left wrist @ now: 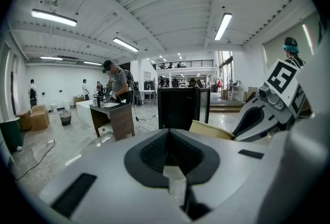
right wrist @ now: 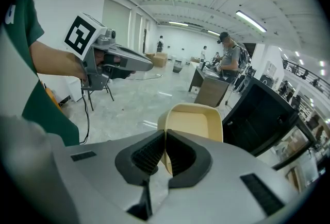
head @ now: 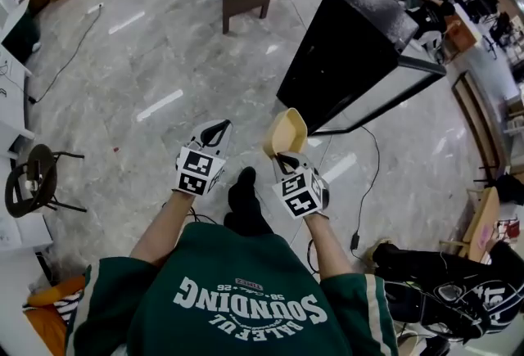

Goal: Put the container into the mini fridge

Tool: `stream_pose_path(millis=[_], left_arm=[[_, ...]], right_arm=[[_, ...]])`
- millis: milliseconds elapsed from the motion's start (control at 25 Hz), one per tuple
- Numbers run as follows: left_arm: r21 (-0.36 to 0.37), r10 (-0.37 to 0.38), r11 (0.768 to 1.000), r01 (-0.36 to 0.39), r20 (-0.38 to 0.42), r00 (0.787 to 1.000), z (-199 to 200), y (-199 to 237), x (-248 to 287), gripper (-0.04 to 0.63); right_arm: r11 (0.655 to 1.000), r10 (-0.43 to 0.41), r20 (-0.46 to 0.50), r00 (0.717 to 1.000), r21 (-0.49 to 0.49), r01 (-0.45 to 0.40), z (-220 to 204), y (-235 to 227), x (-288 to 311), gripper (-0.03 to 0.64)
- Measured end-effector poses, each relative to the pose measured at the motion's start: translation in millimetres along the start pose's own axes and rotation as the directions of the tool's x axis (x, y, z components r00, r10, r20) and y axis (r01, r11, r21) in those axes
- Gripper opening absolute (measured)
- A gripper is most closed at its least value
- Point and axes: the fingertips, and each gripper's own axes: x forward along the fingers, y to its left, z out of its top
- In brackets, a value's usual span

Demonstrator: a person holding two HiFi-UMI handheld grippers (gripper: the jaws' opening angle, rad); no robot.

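Fingers (right wrist: 149, 155) of the right gripper (right wrist: 165, 138) clench the container (right wrist: 192, 121) by its near wall; the left gripper (left wrist: 168, 138) is clenched, empty.

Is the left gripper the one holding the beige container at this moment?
No, the left gripper is shut on nothing; the right gripper clamps the container by its wall.

a big open-plan lab or workshop hall: a white beamed ceiling with long strip lights (left wrist: 223, 26), and a pale polished stone floor (head: 147, 60) with a loose cable (head: 72, 51) across it. ahead of the left gripper (left wrist: 168, 138) and a little to its left stands a dark wooden desk (left wrist: 114, 117) with a person (left wrist: 117, 81) working at it. farther left sit cardboard boxes (left wrist: 35, 117), and far beyond is a railed mezzanine (left wrist: 180, 64).
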Motion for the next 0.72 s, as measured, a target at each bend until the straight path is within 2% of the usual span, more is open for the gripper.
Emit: stream_pose_path(millis=[360, 720], left_arm=[[0.015, -0.057, 0.998, 0.057, -0.021, 0.998, 21.9, 14.9, 69.4, 0.015], [0.029, -0.086, 0.996, 0.087, -0.041, 0.995, 44.7, 48.2, 135.7, 0.014]], right_arm=[[1.0, 0.004, -0.012, 1.0, 0.016, -0.003, 19.7, -55.9, 39.2, 0.038], [1.0, 0.008, -0.038, 0.999, 0.028, -0.007, 40.3, -111.1, 78.2, 0.038]])
